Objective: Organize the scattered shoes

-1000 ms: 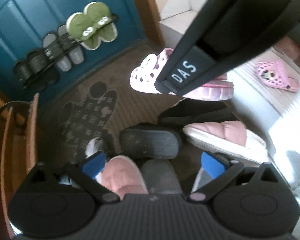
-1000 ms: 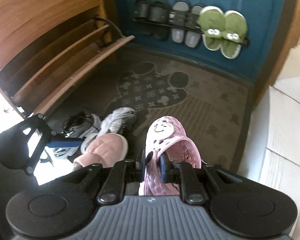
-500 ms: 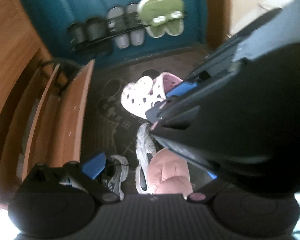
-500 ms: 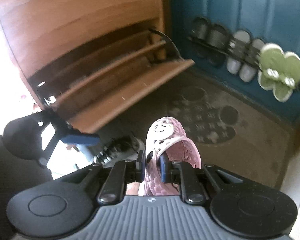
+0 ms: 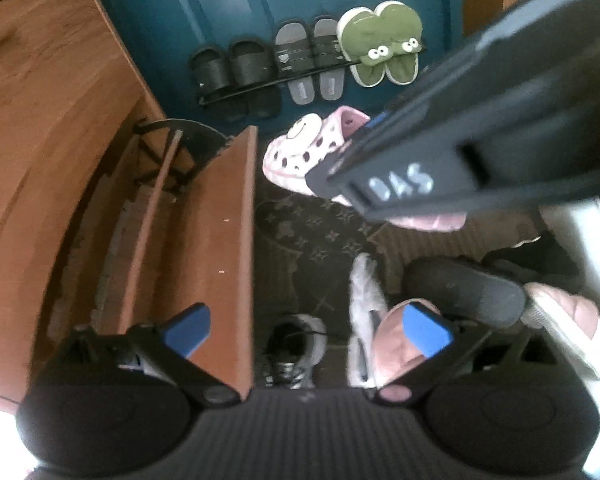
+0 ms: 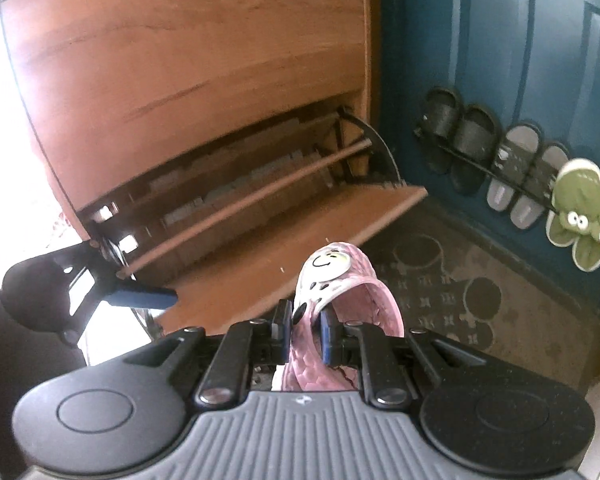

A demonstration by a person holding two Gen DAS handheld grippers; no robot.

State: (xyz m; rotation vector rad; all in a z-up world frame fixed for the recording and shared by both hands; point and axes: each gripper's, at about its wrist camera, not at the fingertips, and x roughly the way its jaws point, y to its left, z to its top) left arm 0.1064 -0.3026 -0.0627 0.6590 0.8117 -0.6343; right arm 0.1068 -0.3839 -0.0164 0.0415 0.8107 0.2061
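- Right claw (image 6: 305,334) is clamped on the side wall of a pink perforated clog (image 6: 342,292), lifted off the floor, its smiley-face badge pointing far toward the open shoe cabinet (image 6: 204,92).
- Left claw (image 5: 306,326) is spread wide with nothing between its blue pads (image 5: 186,330), hovering above the floor pile.
- Near, below the left claw: one grey-and-white sneaker (image 5: 294,346), a second whitish shoe (image 5: 364,288) to its right, two pink fluffy slippers (image 5: 396,334), and one dark slipper (image 5: 460,290) lying across them.
- Right claw's black body cuts across the left wrist view from the right, hiding part of the clog; white lettering on it reads "DAS" (image 5: 400,184).
- Left, the cabinet's tilted flap (image 5: 220,240) hangs open, with one thin rod (image 6: 240,204) crossing the compartment behind it.
- Middle, a dark patterned doormat (image 6: 472,292) covers the floor.
- Far, a rail on the blue door (image 6: 496,40) carries six slippers: two black slides (image 5: 232,66), two grey slides (image 5: 310,60) and two green frog slippers (image 5: 382,40).
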